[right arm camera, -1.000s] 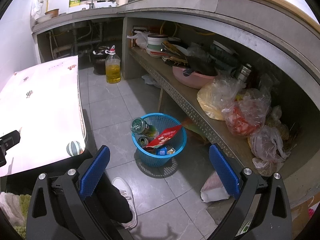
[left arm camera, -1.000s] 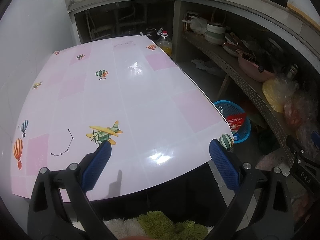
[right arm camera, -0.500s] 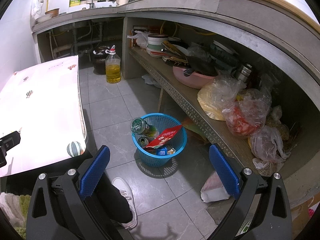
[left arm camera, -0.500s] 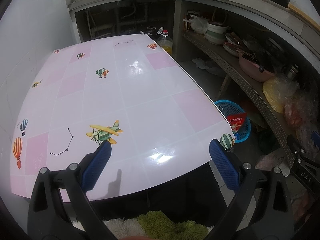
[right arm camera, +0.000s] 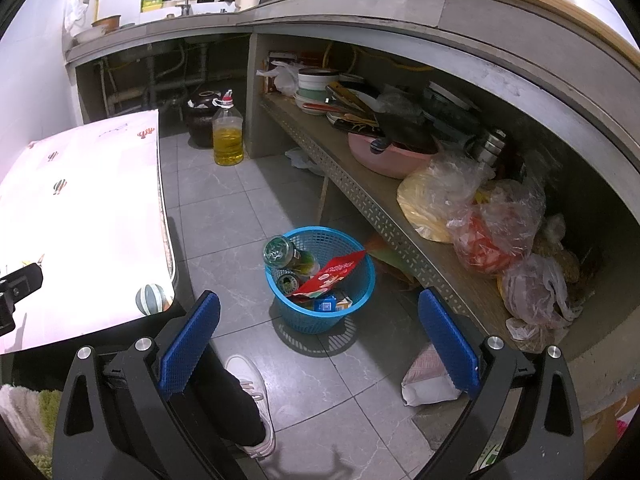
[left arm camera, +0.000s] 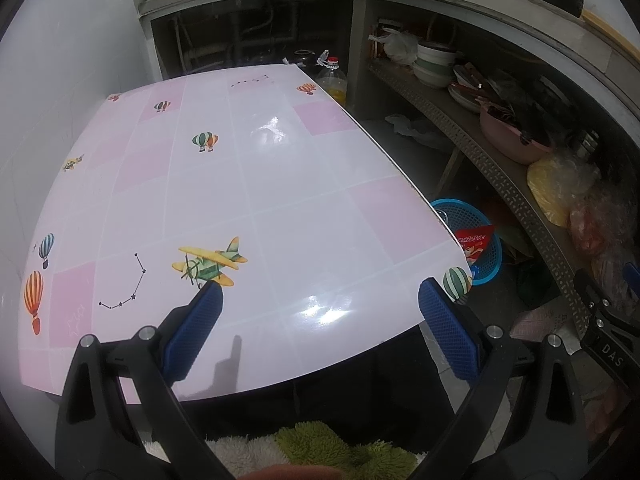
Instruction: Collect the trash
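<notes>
A blue plastic basket [right arm camera: 320, 312] stands on the tiled floor right of the table. It holds a green bottle [right arm camera: 290, 256], a can [right arm camera: 289, 282], a red packet [right arm camera: 330, 274] and small cartons. The basket also shows in the left wrist view [left arm camera: 482, 236] past the table's right edge. My left gripper [left arm camera: 320, 330] is open and empty above the near edge of the pink-and-white table [left arm camera: 248, 184]. My right gripper [right arm camera: 320, 344] is open and empty above the floor, near the basket.
A low shelf [right arm camera: 360, 184] on the right holds bowls, a pink basin and plastic bags. An oil bottle [right arm camera: 228, 136] and a dark jar stand on the floor at the back. A person's leg and white shoe [right arm camera: 250, 396] are below the right gripper. A white bag [right arm camera: 430, 376] lies on the floor.
</notes>
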A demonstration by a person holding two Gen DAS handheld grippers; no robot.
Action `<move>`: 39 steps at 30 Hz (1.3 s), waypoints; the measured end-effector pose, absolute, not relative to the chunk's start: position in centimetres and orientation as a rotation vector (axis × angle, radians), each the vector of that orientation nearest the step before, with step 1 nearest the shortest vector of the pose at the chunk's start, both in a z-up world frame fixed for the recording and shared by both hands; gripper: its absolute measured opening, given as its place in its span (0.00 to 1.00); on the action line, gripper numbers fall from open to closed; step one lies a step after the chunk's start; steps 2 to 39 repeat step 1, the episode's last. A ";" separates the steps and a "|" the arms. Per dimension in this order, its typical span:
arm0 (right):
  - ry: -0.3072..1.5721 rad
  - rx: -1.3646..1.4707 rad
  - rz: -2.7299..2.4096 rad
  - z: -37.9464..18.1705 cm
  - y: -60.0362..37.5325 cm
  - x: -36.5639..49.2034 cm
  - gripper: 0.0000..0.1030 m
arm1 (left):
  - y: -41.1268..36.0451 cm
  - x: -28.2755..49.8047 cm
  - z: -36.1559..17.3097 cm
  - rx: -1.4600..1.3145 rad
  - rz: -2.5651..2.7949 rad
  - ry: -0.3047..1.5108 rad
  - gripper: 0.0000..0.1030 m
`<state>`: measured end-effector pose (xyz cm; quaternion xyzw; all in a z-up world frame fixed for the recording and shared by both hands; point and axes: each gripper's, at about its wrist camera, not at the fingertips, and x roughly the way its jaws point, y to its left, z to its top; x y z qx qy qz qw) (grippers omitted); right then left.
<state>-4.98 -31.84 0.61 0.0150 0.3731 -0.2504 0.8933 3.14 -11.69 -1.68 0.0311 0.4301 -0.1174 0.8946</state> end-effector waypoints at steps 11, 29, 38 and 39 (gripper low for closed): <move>0.773 0.031 -0.519 0.6 -31.8 -5.0 0.94 | -11.7 3.1 -1.7 0.064 -0.243 0.891 0.92; 0.773 0.031 -0.519 0.6 -31.8 -5.0 0.94 | -11.7 3.1 -1.7 0.064 -0.243 0.891 0.92; 0.773 0.031 -0.519 0.6 -31.8 -5.0 0.94 | -11.7 3.1 -1.7 0.064 -0.243 0.891 0.92; 0.773 0.031 -0.519 0.6 -31.8 -5.0 0.94 | -11.7 3.1 -1.7 0.064 -0.243 0.891 0.92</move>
